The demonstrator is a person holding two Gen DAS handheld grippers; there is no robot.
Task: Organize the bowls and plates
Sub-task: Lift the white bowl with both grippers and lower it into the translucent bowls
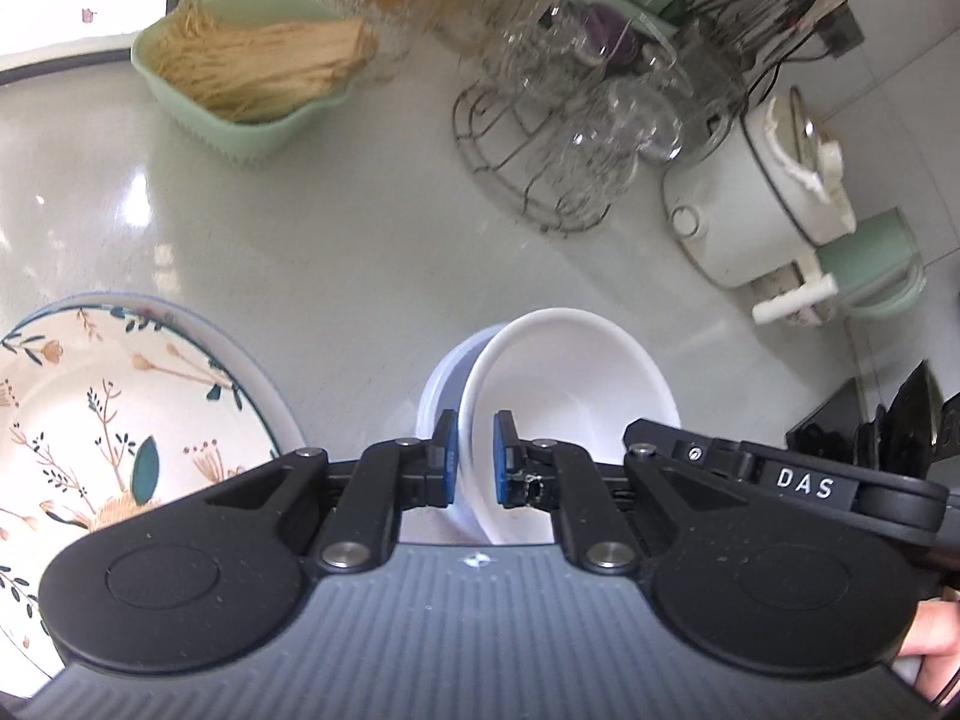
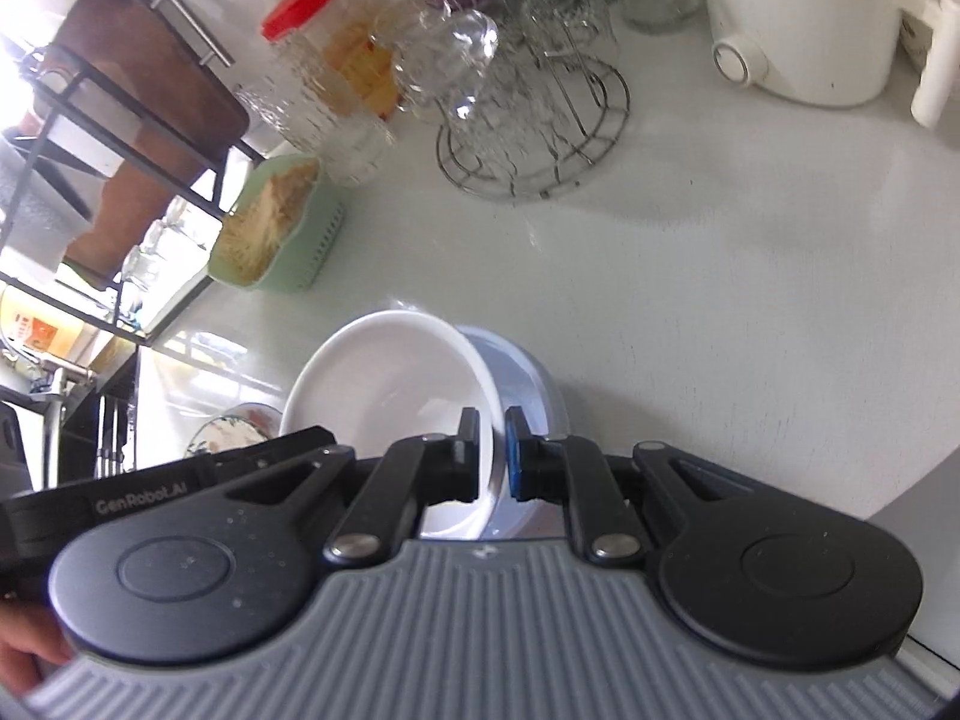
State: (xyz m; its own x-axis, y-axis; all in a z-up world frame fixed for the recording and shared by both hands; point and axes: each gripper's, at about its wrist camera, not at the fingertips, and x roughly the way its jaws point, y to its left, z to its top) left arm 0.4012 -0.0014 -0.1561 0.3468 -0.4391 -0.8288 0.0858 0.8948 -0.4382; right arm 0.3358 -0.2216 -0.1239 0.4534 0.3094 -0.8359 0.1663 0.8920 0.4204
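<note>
1. White bowl (image 1: pixel 570 396), tilted, its rim pinched on two opposite sides: left gripper (image 1: pixel 474 459) has its jaws narrowed onto the rim on one side, right gripper (image 2: pixel 492 459) likewise on the other side.
2. In both wrist views one blue pad sits inside the bowl wall and the other outside it; jaws look clamped on the rim, with little gap to spare.
3. Second white bowl (image 1: pixel 441 384) directly beneath and behind the tilted one, standing on the pale worktop (image 1: pixel 360 252). Whether the two bowls touch cannot be told.
4. Floral plate (image 1: pixel 108 420) lies to the left of the bowls in the left wrist view, on top of another plate whose pale rim shows around it.
5. Farther out: green basket (image 1: pixel 240 114) of dry noodles, wire rack (image 1: pixel 540 168) hung with clear glasses, white electric pot (image 1: pixel 750 216) with a green cup beside it.
6. Right wrist view adds a red-lidded glass jar (image 2: pixel 312 60) near the rack.
</note>
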